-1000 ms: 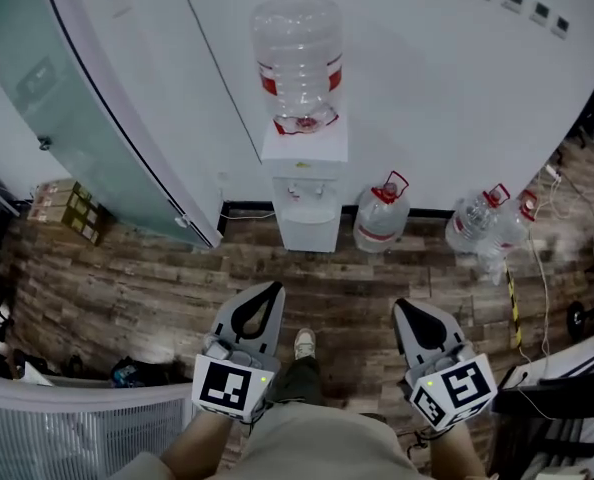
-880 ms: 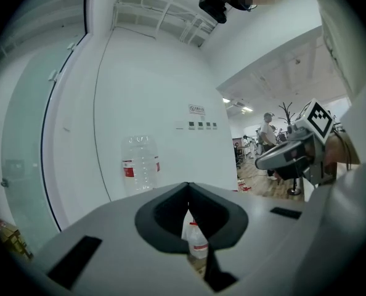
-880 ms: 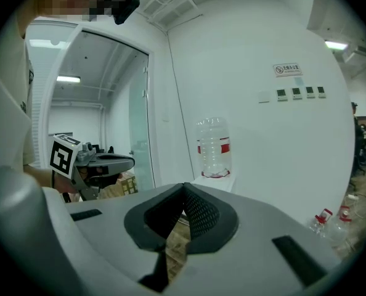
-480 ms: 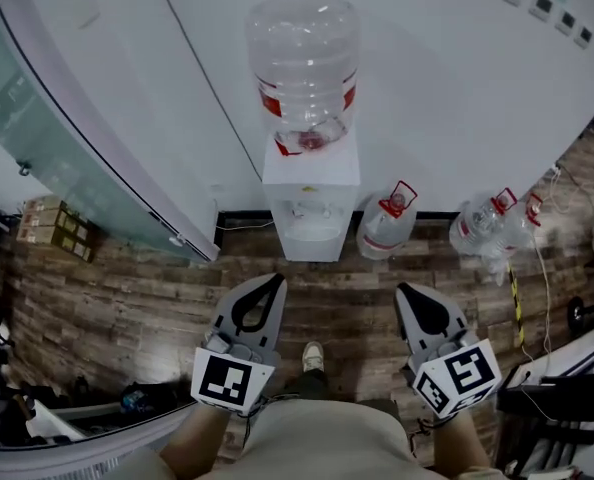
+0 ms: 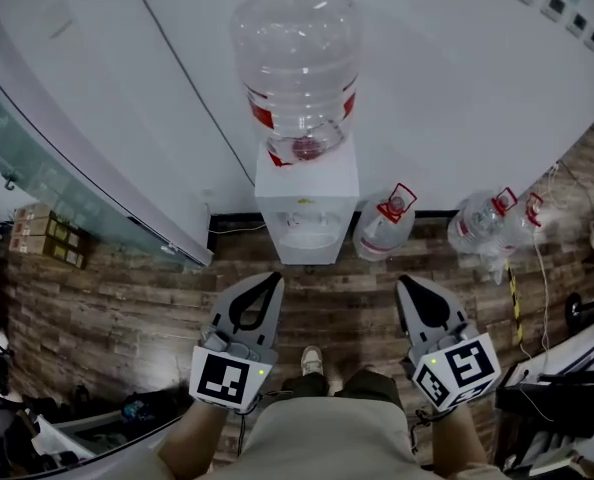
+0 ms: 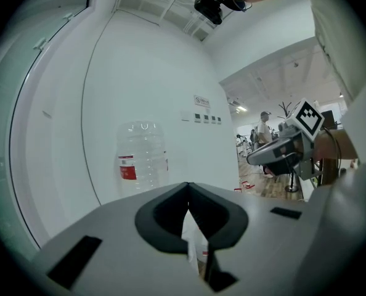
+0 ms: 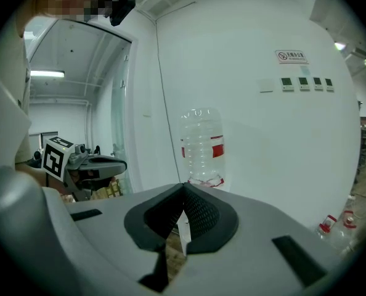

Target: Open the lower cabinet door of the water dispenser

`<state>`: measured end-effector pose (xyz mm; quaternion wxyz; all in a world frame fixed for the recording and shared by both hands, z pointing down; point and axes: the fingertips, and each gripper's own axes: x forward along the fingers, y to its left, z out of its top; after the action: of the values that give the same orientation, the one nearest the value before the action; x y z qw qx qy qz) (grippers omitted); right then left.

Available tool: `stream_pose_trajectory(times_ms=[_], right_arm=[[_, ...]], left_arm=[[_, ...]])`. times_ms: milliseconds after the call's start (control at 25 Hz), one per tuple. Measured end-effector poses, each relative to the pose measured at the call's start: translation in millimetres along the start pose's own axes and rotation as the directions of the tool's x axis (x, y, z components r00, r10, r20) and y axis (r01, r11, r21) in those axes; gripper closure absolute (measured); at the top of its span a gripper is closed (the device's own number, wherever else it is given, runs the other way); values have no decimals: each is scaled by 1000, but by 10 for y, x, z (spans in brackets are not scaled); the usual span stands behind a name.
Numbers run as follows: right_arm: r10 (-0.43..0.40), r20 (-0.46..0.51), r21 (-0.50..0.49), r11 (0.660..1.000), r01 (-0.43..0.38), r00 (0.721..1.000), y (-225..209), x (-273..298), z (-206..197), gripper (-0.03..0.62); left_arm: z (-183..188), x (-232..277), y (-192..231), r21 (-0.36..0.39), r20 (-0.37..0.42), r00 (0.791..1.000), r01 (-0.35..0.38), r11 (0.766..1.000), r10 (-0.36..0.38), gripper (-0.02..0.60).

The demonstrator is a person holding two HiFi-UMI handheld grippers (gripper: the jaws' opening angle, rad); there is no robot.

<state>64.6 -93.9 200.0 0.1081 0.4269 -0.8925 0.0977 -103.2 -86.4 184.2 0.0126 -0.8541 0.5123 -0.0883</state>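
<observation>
The white water dispenser (image 5: 307,200) stands against the wall with a clear bottle (image 5: 297,63) upside down on top. From above, its front (image 5: 307,248) is steeply foreshortened, so the lower cabinet door barely shows. My left gripper (image 5: 274,281) and right gripper (image 5: 405,284) are side by side over the wooden floor, short of the dispenser and pointing at it. Both are shut and hold nothing. The left gripper view has the bottle (image 6: 141,156) above the closed jaws (image 6: 188,188). In the right gripper view the bottle (image 7: 201,145) stands beyond the shut tips (image 7: 183,187).
Spare water bottles sit on the floor right of the dispenser, one close by (image 5: 380,226) and two further off (image 5: 489,228). A glass door (image 5: 37,158) and cardboard boxes (image 5: 39,236) are at the left. Cables (image 5: 545,268) run along the right. My shoe (image 5: 312,360) shows between the grippers.
The dispenser has drawn nearer and looms larger as I walked toward it. Both grippers came forward with me and stayed shut.
</observation>
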Motion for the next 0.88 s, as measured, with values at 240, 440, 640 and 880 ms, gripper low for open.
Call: stream_pose_trajectory(times_ms=[240,440,640,880], right_arm=[[21,-6,10,1000,-21,1000,-241,153,-5,588],[45,-1,25,999,-45,999,-476,335,-49,588],[61,14,43,997,-62,998,-773,563,-157,569],[97,-1,23,995,-97,995,-1068,993,-585,420]], left_arm=[[-4,226,36,5,-1,1000,-29,1000,29,575],[-103,393,63,-19,-27,997,-70,997,69,575],[-253,641,80,-47,-36,995,-96,994,94,575],[-605,1005,81,-36,-51,993,-108,993,106,575]])
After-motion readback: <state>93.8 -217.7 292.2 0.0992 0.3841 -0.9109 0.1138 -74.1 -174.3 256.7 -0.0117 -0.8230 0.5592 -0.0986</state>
